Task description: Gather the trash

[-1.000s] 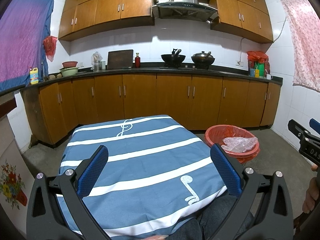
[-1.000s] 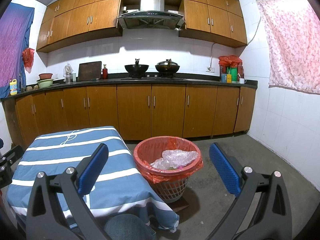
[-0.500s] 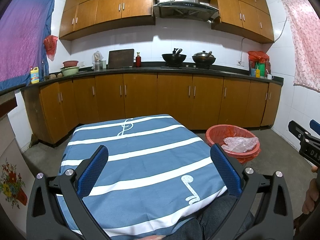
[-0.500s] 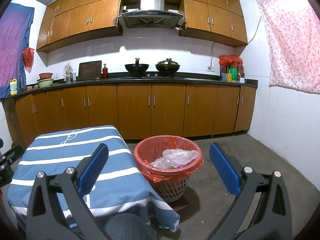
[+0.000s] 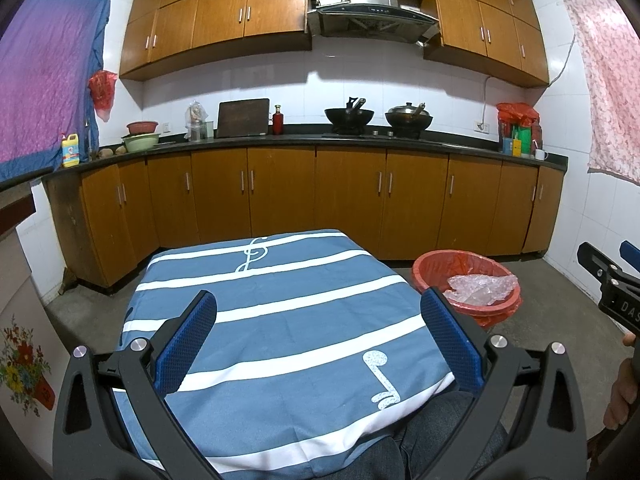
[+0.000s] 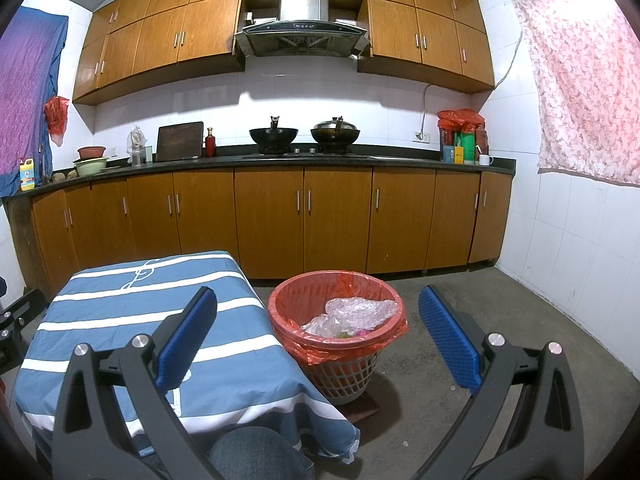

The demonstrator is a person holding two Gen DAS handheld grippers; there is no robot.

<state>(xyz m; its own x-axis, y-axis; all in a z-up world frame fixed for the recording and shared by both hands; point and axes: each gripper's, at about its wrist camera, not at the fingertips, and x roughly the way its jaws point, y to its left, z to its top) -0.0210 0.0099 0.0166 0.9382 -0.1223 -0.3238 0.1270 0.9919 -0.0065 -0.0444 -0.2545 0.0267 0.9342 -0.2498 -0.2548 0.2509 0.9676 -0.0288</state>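
A trash basket with a red liner (image 6: 336, 292) stands on the floor right of the table; it shows too in the left wrist view (image 5: 430, 268). Crumpled clear plastic (image 6: 360, 309) lies inside it, also seen in the left wrist view (image 5: 478, 289). My left gripper (image 5: 318, 320) is open and empty above the blue striped tablecloth (image 5: 280, 312). My right gripper (image 6: 318, 322) is open and empty, held in front of the basket. The cloth (image 6: 132, 304) bears no loose items that I can see. The right gripper's body shows at the right edge of the left wrist view (image 5: 612, 280).
Brown cabinets (image 6: 304, 216) and a dark counter (image 6: 360, 159) with woks and bottles run along the far wall. A pink curtain (image 6: 580, 80) hangs on the right. Grey concrete floor (image 6: 520, 320) lies around the basket. My knee (image 6: 256, 456) is under the table's near edge.
Both views have shifted very slightly. The grippers stay open and empty; nothing on the table or in the basket has moved.
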